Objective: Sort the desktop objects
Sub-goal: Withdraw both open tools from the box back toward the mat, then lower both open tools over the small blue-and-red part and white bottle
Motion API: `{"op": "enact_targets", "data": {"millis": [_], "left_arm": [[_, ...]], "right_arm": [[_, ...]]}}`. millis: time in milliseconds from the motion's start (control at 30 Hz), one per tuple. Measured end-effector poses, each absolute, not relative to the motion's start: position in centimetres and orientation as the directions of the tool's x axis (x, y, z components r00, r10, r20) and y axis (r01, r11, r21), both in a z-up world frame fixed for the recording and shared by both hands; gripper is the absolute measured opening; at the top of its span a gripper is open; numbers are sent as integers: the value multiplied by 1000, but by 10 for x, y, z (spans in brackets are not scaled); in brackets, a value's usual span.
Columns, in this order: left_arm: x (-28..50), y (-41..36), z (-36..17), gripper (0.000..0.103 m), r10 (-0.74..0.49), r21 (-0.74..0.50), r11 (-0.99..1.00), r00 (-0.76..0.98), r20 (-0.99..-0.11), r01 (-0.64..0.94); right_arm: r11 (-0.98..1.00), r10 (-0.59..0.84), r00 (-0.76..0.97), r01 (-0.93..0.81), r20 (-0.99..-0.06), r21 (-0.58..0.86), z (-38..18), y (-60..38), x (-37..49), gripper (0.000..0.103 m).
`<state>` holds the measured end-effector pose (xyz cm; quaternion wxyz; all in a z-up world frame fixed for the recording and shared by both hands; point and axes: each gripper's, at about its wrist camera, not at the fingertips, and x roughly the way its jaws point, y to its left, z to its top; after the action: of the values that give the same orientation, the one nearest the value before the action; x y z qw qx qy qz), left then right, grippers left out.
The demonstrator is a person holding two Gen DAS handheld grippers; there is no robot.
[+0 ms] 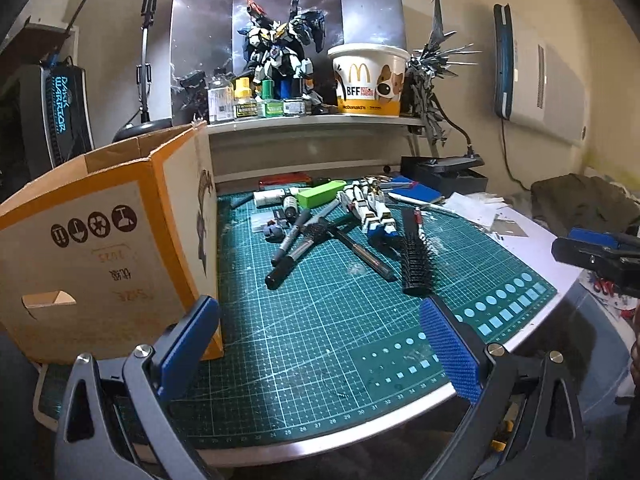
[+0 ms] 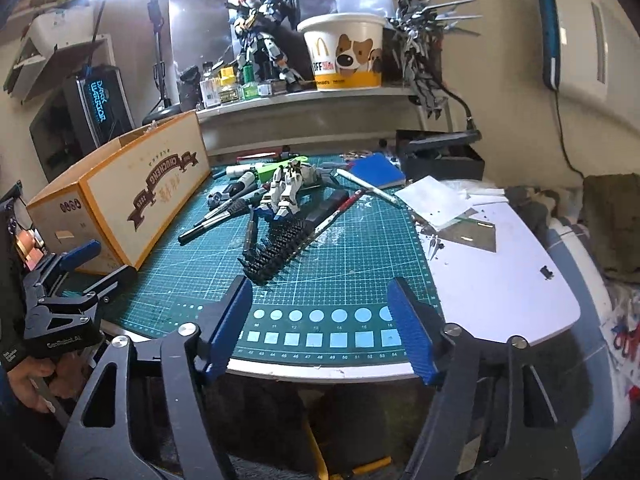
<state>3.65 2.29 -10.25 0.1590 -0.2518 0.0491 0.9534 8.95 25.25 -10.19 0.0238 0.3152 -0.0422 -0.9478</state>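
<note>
The left gripper (image 1: 320, 344) has its jaws spread wide with nothing between them, and the cardboard box (image 1: 108, 240) stands just beside its left jaw on the green cutting mat (image 1: 320, 320). The right gripper (image 2: 320, 320) has its jaws spread too, also with nothing between them. Ahead of both sets of jaws, on the counter (image 2: 500, 280), lie a black hairbrush (image 2: 276, 256), some marker pens (image 1: 292, 248) and a white toy robot (image 2: 286, 192) in a messy pile.
</note>
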Motion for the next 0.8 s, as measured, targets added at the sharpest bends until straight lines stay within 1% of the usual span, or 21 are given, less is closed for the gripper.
{"op": "enact_targets", "data": {"millis": [33, 100, 167, 200, 233, 267, 300, 333, 367, 400, 433, 467, 667, 800], "left_arm": [[37, 24, -102, 101, 277, 16, -945, -827, -489, -326], [35, 26, -101, 101, 275, 22, -946, -833, -480, -324], [35, 29, -99, 100, 273, 32, -945, -841, -468, -324], [35, 31, -98, 93, 270, 40, -945, -844, -464, -324], [34, 33, -98, 82, 267, 47, -945, -844, -465, -325], [31, 35, -99, 77, 267, 51, -943, -837, -478, -330], [29, 37, -100, 64, 266, 54, -941, -830, -490, -334], [26, 39, -101, 44, 269, 55, -939, -821, -503, -341], [23, 41, -102, 35, 278, 46, -936, -810, -516, -350], [20, 42, -104, 21, 284, 39, -933, -799, -530, -358], [16, 43, -106, 16, 283, 36, -933, -792, -542, -358], [12, 45, -106, 15, 278, 35, -935, -791, -545, -353], [-21, 48, -101, 15, 268, 17, -942, -783, -561, -335], [-52, 56, -100, 15, 269, 4, -943, -773, -575, -331]], "right_arm": [[-995, -71, -805, 17, -588, 96, -102, 252, 89, 53], [-993, -90, -807, 31, -584, 110, -103, 252, 87, 50], [-993, -96, -806, 41, -584, 106, -104, 251, 85, 45], [-994, -95, -805, 44, -586, 102, -104, 251, 84, 42], [-994, -94, -802, 44, -590, 99, -105, 250, 83, 35], [-994, -93, -799, 44, -594, 97, -105, 250, 82, 29], [-994, -96, -792, 45, -603, 99, -106, 251, 81, 21], [-993, -104, -783, 50, -613, 105, -107, 251, 79, 12], [-992, -115, -777, 56, -618, 114, -108, 252, 77, 7], [-990, -128, -775, 63, -619, 126, -109, 253, 77, 1], [-988, -140, -774, 69, -618, 138, -110, 253, 76, 1], [-987, -149, -772, 74, -618, 145, -111, 254, 74, 1], [-979, -193, -754, 102, -628, 178, -113, 260, 59, 1], [-961, -267, -733, 157, -625, 226, -113, 263, 35, 2]]}}
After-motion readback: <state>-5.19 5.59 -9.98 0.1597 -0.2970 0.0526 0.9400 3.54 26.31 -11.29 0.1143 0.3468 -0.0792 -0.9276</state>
